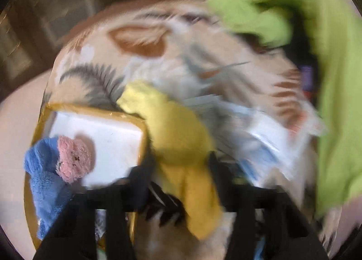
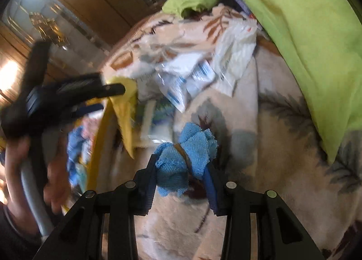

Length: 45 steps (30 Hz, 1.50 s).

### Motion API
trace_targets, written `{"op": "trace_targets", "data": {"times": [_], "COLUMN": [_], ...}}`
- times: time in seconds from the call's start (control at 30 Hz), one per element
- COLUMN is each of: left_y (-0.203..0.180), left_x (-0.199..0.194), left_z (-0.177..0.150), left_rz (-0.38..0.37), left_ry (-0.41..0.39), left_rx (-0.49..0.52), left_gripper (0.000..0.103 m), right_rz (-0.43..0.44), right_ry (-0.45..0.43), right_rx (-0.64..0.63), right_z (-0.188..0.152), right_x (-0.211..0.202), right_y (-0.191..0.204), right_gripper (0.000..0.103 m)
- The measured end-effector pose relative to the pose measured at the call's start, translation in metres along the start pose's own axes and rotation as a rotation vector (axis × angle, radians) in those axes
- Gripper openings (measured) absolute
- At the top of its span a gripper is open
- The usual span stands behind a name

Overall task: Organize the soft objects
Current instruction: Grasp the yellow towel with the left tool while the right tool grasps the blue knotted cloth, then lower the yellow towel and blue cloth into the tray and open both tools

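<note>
With blue and pink cloths [image 1: 67,160] already in the tray [image 1: 113,133] left of my left hand-held gripper [image 1: 181,160], it clamps a yellow cloth [image 1: 178,140], my right hand-held gripper [image 2: 183,169] a blue bundle [image 2: 185,158]; both remain unplaced

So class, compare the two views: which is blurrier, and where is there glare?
Left wrist view: motion-smeared throughout, yellow cloth and white packets streaked. Right wrist view: blue cloth crisp, left gripper blurred, bright glare at the left edge; both curve like fisheye.
</note>
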<state>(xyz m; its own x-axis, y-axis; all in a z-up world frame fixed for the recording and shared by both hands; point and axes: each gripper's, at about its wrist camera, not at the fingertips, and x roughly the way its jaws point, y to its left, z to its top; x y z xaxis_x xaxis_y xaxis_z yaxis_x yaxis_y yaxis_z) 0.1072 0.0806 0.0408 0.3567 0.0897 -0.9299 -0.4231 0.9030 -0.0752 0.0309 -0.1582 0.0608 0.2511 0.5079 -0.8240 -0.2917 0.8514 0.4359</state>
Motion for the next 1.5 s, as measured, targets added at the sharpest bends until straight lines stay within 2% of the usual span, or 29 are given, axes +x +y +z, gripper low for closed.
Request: {"op": "trace_targets", "data": {"times": [0.03,0.1,0.13,0.2,0.23,0.27,0.3,0.4,0.43,0.47,0.6,0.77,0.83,0.97,1.07,1.17,1.27,1.3,1.37,1.43,1.5], "left_y": [0.004,0.001,0.003,0.013,0.023,0.029,0.041,0.058,0.068,0.072,0.104,0.158,0.177,0.199,0.203,0.201,0.209,0.209,0.209,0.213,0.214], "left_x": [0.011,0.013,0.015,0.017,0.013,0.008,-0.005,-0.039,-0.057,-0.067,-0.116,-0.164,-0.169,-0.152,-0.125,-0.097,-0.074,-0.070,-0.068,-0.072,-0.084], "left_z": [0.003,0.005,0.005,0.005,0.004,0.001,-0.006,-0.032,-0.047,-0.055,-0.104,-0.135,-0.133,-0.120,-0.104,-0.094,-0.098,-0.100,-0.102,-0.104,-0.107], "left_rz": [-0.015,-0.021,-0.032,-0.083,-0.119,-0.156,-0.233,-0.331,-0.413,-0.462,-0.516,-0.410,-0.352,-0.257,-0.251,-0.247,-0.296,-0.305,-0.308,-0.326,-0.295], "left_ry": [0.040,0.042,0.058,0.072,0.067,0.066,0.045,-0.004,-0.033,-0.054,-0.127,-0.215,-0.237,-0.232,-0.188,-0.162,-0.114,-0.117,-0.121,-0.143,-0.197], "left_rx": [-0.031,0.002,-0.005,-0.033,-0.051,-0.064,-0.084,-0.097,-0.103,-0.106,-0.091,-0.086,-0.092,-0.090,-0.081,-0.065,-0.097,-0.106,-0.123,-0.169,-0.186], "left_gripper": [0.038,0.035,0.019,0.016,0.011,0.010,0.009,0.009,0.009,0.009,0.009,0.009,0.009,0.009,0.009,0.010,0.013,0.017,0.027,0.060,0.065], "right_rz": [0.002,0.004,-0.003,-0.005,-0.007,-0.007,-0.001,0.010,0.015,0.027,0.099,0.247,0.258,0.278,0.237,0.205,0.148,0.128,0.109,0.117,0.156], "right_ry": [0.014,0.036,0.038,0.039,0.037,0.035,0.033,0.023,0.021,0.018,0.004,0.000,-0.003,0.020,0.027,0.064,0.113,0.126,0.129,0.141,0.138], "right_rx": [-0.003,-0.016,-0.026,-0.043,-0.046,-0.044,-0.039,-0.044,-0.046,-0.048,-0.072,-0.194,-0.264,-0.360,-0.424,-0.434,-0.419,-0.401,-0.378,-0.339,-0.314], "right_z": [-0.002,-0.007,-0.008,-0.010,-0.010,-0.011,-0.012,-0.012,-0.012,-0.012,-0.010,0.003,0.008,0.028,0.046,0.060,0.069,0.070,0.069,0.071,0.071], "right_x": [0.001,0.003,0.003,0.003,0.004,0.004,0.004,0.003,0.002,0.000,-0.008,-0.016,-0.015,0.005,0.029,0.066,0.105,0.115,0.127,0.134,0.127], "right_y": [0.000,0.002,0.003,0.005,0.006,0.006,0.005,0.005,0.006,0.007,0.021,0.075,0.101,0.155,0.188,0.204,0.207,0.203,0.199,0.193,0.190], "right_gripper": [0.041,0.041,0.041,0.041,0.041,0.041,0.041,0.041,0.041,0.041,0.041,0.041,0.041,0.041,0.042,0.042,0.042,0.042,0.050,0.058,0.060]}}
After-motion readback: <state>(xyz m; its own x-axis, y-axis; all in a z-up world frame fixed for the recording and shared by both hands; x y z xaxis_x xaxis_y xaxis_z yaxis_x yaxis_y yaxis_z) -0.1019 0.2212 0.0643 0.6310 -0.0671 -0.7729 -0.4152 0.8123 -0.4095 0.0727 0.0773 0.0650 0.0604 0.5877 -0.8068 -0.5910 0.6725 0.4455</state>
